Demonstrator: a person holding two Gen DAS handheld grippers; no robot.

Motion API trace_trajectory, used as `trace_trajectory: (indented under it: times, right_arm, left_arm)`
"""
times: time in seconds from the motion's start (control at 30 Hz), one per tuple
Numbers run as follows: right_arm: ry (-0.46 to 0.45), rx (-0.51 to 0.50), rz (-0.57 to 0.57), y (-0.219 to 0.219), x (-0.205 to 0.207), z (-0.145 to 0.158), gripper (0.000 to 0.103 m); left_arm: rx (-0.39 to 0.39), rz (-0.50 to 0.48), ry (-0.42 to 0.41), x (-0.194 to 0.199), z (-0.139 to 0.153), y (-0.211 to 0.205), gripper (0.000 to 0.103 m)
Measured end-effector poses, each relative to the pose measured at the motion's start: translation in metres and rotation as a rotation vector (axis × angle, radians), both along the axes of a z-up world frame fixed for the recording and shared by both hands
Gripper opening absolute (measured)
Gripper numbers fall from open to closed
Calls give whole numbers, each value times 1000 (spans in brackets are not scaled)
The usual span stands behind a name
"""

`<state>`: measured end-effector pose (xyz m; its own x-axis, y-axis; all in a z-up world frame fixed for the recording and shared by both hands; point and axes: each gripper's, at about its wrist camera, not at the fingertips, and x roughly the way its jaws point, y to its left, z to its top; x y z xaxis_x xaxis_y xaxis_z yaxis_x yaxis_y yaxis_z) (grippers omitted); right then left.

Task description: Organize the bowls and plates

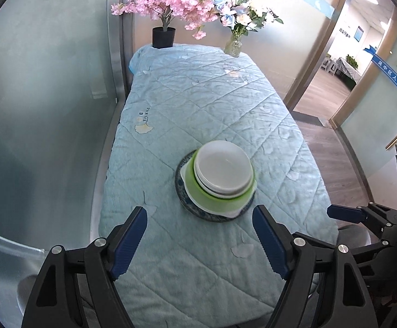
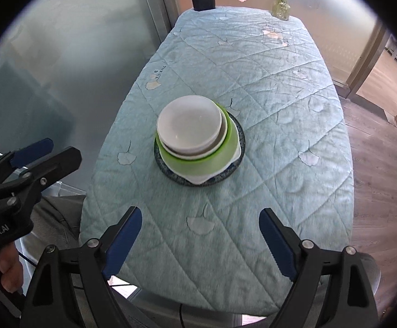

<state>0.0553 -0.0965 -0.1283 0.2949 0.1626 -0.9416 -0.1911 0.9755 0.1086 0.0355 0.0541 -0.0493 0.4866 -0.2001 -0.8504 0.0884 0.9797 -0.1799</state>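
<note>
A quilted blue surface [image 1: 198, 104] carries the stack mid-cloth: white bowls [image 1: 223, 168] nested in a green bowl [image 1: 220, 199] on a blue-rimmed plate [image 1: 182, 191]. Left tongs [image 1: 200, 242] and right tongs [image 2: 200, 243] hang spread, empty. The stack sits off-centre; a nudge could topple it.

We count two white bowls [image 2: 189, 124] nested in one green bowl [image 2: 198, 153]. Beneath the green bowl sit one white plate [image 2: 198, 177] and one dark-rimmed plate [image 2: 176, 176], perhaps more hidden.

White bowls [image 1: 224, 168]: 2, nested, upright, topmost.
Green bowl [image 1: 220, 198]: beneath them.
White square plate [image 2: 198, 178]: under it.
Blue-rimmed plate [image 1: 183, 191]: bottom, mid-tablecloth [image 1: 198, 95].
</note>
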Motion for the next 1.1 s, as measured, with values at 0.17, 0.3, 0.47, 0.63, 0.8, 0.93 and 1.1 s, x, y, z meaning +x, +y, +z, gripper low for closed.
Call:
trace_trajectory:
  times: [0.17,0.3,0.47,0.63,0.8,0.93,1.1]
  right_arm:
    - [-21,-9,-31,-10,-20,6,88]
    - [-34,-15,-52,-16,-32,11,88]
    - [-55,-16,-50,-18,-40,17,88]
    - [-66,-15,-45,-17,-43,20,88]
    - [-67,-19,-43,-16,-43,19,88]
    - [-63,-24,-45,-17,-42,17,88]
    - [-58,-24,-57,-19,-40,14,88]
  left_arm:
    - [18,-23,-9,-22,2,-19,78]
    - [7,-25,-15,-30,5,-27,78]
    - [8,-8,-18,-39,7,-27,78]
    - [13,4,-27,-42,9,-26,78]
    - [24,9,-27,-41,7,-28,78]
    - [40,14,-17,-37,3,-31,78]
    - [64,30,-9,-32,-3,-29,78]
